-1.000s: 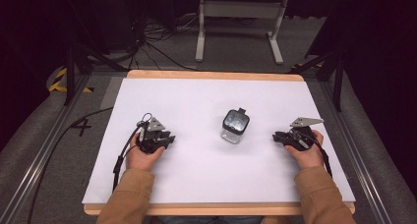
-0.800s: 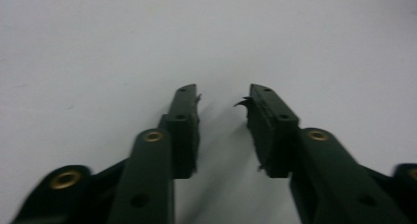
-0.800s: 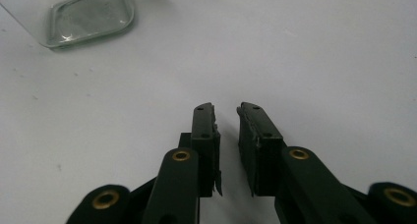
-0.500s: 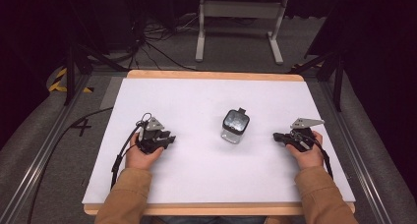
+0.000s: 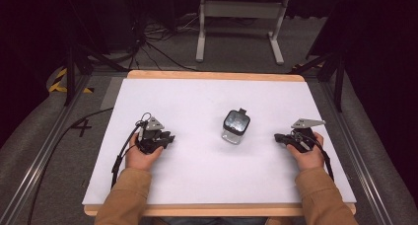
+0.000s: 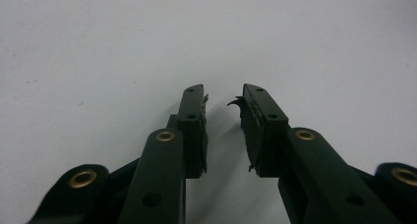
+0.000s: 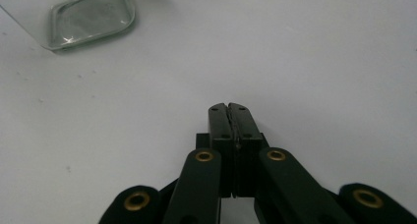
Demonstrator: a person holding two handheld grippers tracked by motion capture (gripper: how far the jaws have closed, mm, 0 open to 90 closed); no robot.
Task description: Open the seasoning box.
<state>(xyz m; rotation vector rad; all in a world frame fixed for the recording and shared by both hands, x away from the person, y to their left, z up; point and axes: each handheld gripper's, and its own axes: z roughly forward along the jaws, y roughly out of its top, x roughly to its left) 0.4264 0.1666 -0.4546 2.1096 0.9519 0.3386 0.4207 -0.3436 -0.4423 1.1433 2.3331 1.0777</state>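
Observation:
A small clear glass jar [image 5: 235,126] with a dark top stands upright near the middle of the white table [image 5: 197,96]. Its glass base [image 7: 93,20] shows at the upper left of the right gripper view. My left gripper [image 5: 169,139] rests on the table left of the jar, pointing right. Its jaws [image 6: 223,94] stand a narrow gap apart with nothing between them, and the worn pads [image 6: 253,121] are frayed. To the right of the jar lies my right gripper [image 5: 277,137], pointing left at it. Its jaws [image 7: 228,107] are pressed together and empty.
The table has a wooden rim [image 5: 212,75]. A white metal stand [image 5: 236,10] and cables [image 5: 153,47] sit on the floor beyond the far edge. Black cables trail from both grippers toward the person's sleeves [image 5: 123,195].

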